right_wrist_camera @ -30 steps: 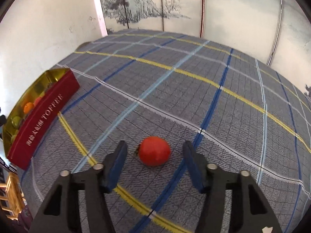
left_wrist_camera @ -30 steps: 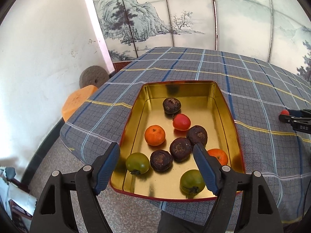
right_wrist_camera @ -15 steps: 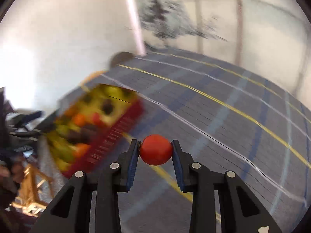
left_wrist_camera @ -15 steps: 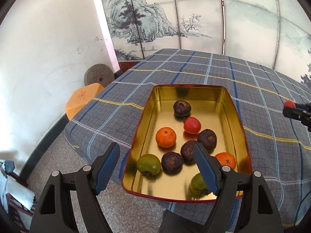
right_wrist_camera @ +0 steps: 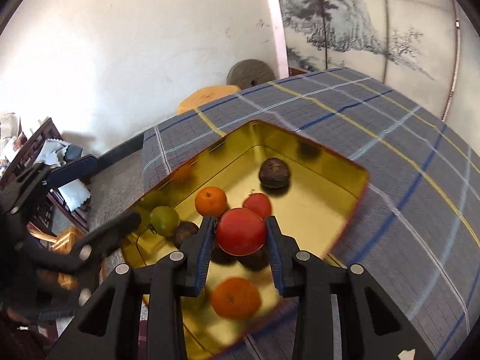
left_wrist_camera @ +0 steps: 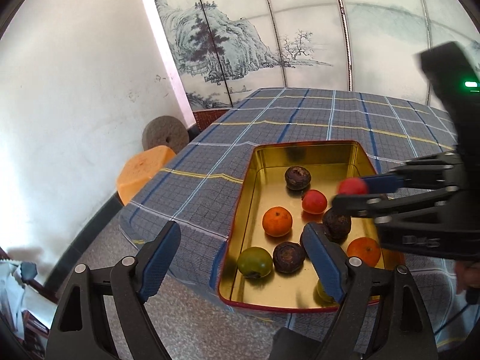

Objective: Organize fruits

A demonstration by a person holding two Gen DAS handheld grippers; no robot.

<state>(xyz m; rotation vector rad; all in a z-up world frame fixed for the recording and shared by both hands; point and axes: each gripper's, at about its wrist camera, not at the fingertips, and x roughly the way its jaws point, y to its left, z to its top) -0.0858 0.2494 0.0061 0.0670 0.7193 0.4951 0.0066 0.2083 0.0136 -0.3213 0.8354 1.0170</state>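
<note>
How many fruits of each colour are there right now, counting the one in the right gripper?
red fruits: 2, one held in the right gripper
orange fruits: 2
green fruits: 2
dark brown fruits: 4
Total: 10

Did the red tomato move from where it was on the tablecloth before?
Yes. The red tomato left the tablecloth; the right gripper now holds it over the gold tin.
</note>
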